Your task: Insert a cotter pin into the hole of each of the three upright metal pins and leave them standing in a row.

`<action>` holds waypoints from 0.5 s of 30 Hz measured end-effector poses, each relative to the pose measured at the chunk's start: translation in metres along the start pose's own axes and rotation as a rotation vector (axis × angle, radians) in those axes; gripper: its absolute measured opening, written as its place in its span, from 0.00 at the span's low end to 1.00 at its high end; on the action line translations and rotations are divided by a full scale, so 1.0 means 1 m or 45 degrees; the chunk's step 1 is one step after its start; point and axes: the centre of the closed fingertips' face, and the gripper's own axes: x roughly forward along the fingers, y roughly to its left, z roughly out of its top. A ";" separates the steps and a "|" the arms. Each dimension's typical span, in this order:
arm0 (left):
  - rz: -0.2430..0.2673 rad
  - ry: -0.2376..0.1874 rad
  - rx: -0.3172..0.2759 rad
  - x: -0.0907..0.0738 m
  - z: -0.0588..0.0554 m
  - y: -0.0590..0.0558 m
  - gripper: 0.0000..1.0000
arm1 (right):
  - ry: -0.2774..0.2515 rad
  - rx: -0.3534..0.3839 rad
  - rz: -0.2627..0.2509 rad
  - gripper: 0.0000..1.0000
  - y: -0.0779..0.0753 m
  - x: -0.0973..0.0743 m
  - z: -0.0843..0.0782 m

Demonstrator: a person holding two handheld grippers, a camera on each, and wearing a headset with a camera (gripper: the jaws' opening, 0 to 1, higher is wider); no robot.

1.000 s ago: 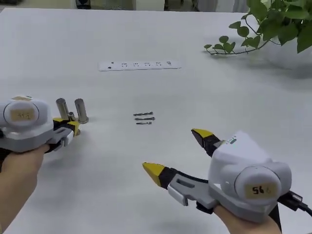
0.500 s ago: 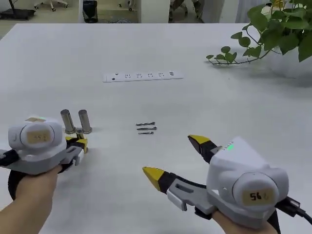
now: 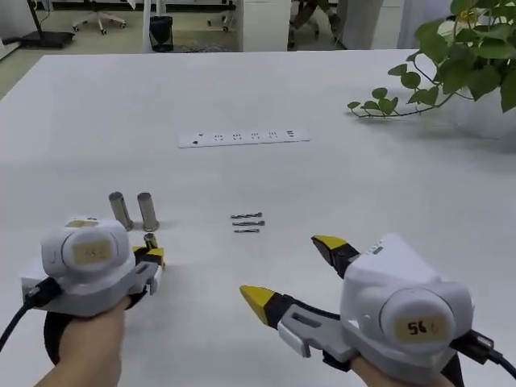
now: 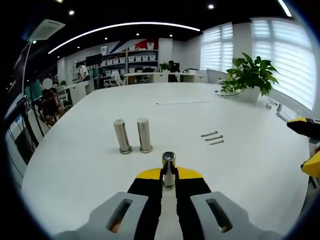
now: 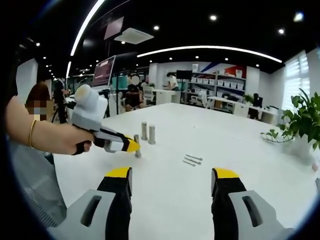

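1. Bright, even light covers the white bench [image 3: 363,185]; shadows are faint and soft.
2. Ceiling light strips [image 4: 125,26] and spot lamps [image 4: 210,6] glow against dark ceilings; blinded windows [image 4: 272,55] shine.
3. The nearest metal pin [image 4: 168,167] shows a glint on top.
4. Fisheye bending curves room lines near edges; the far background is slightly soft.

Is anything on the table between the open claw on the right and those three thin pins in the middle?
Nothing visible does. The right gripper has its jaws open, and only bare white table lies between them and the cotter pins. The left gripper, shut on a metal pin, sits off to the side.
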 end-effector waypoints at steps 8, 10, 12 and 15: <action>0.030 0.003 -0.033 0.000 -0.005 -0.004 0.06 | 0.006 0.003 -0.010 0.60 -0.002 -0.001 0.000; 0.035 0.002 -0.035 0.000 -0.006 -0.007 0.06 | 0.004 -0.004 -0.008 0.59 -0.001 -0.001 0.000; 0.040 -0.001 -0.029 0.000 -0.007 -0.009 0.06 | 0.005 -0.007 -0.004 0.59 0.000 -0.001 0.000; 0.050 -0.006 -0.017 -0.001 -0.007 -0.011 0.06 | 0.010 -0.014 -0.001 0.59 0.000 -0.001 0.000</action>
